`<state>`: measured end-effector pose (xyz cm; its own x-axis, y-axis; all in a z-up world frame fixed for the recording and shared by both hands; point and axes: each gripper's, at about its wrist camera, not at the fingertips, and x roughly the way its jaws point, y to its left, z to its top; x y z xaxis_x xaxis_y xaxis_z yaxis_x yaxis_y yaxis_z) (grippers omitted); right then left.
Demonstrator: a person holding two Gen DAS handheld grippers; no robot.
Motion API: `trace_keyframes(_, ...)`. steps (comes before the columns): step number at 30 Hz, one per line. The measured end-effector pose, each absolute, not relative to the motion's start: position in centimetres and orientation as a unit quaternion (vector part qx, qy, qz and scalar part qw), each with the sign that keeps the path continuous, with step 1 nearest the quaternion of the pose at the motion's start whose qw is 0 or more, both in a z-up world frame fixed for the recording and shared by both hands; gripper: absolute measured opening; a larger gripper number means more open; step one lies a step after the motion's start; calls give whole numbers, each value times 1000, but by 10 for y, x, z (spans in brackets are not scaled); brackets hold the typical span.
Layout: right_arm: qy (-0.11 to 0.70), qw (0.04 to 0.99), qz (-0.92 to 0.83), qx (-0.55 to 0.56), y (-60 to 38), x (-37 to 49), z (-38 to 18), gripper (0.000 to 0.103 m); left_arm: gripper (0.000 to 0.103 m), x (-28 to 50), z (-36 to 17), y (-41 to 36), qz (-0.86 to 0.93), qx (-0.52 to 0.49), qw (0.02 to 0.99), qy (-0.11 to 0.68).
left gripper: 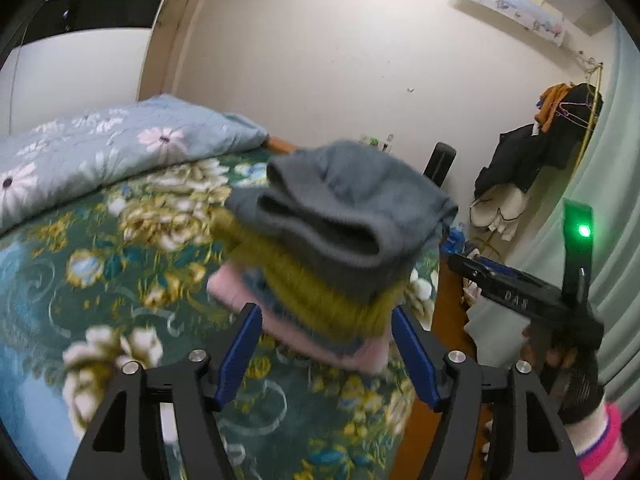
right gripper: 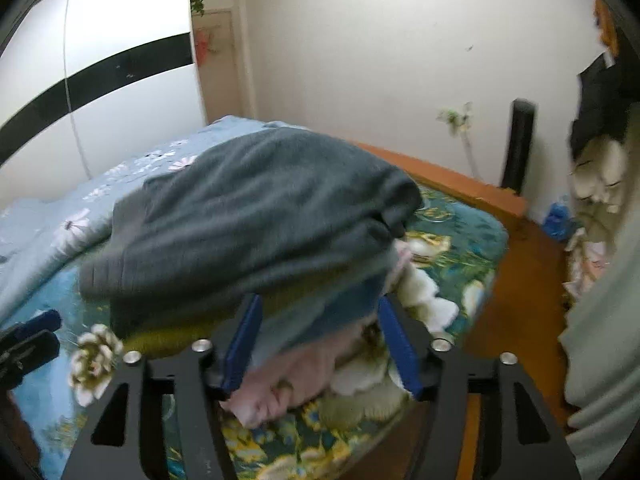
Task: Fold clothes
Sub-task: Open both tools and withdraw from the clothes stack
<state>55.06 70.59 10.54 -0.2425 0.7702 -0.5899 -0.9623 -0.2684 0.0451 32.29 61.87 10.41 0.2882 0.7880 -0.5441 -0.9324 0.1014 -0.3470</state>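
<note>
A stack of folded clothes sits on the green floral bed cover (left gripper: 100, 280): a grey sweater (left gripper: 344, 216) on top, a mustard knit (left gripper: 320, 296) under it, then a blue layer and a pink garment (left gripper: 316, 344) at the bottom. My left gripper (left gripper: 326, 320) is open, its blue pads either side of the stack's near edge. In the right wrist view the grey sweater (right gripper: 248, 216) fills the middle and the pink garment (right gripper: 296, 376) lies below. My right gripper (right gripper: 320, 316) is open around the stack's lower layers. It also shows in the left wrist view (left gripper: 520, 296).
A pale blue floral quilt (left gripper: 100, 144) lies at the bed's far side. The wooden bed frame (right gripper: 452, 184) and floor run along the right. A black post (right gripper: 518, 144), hanging dark clothes (left gripper: 532, 152) and a light green curtain (left gripper: 612, 200) stand to the right.
</note>
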Motion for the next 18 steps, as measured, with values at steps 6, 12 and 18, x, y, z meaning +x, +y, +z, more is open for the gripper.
trace_keyframes(6,270,577,743,-204,674,552,84,71,87,328,96,592,594,-329,724,121)
trace_keyframes(12,273,575,751,-175,631,549,86,86,103,326,95,568,601,-327,719,122)
trace_keyframes(18,244,562,771,-175,599,540,90,103,103,316,95,549,614,-336,705,114)
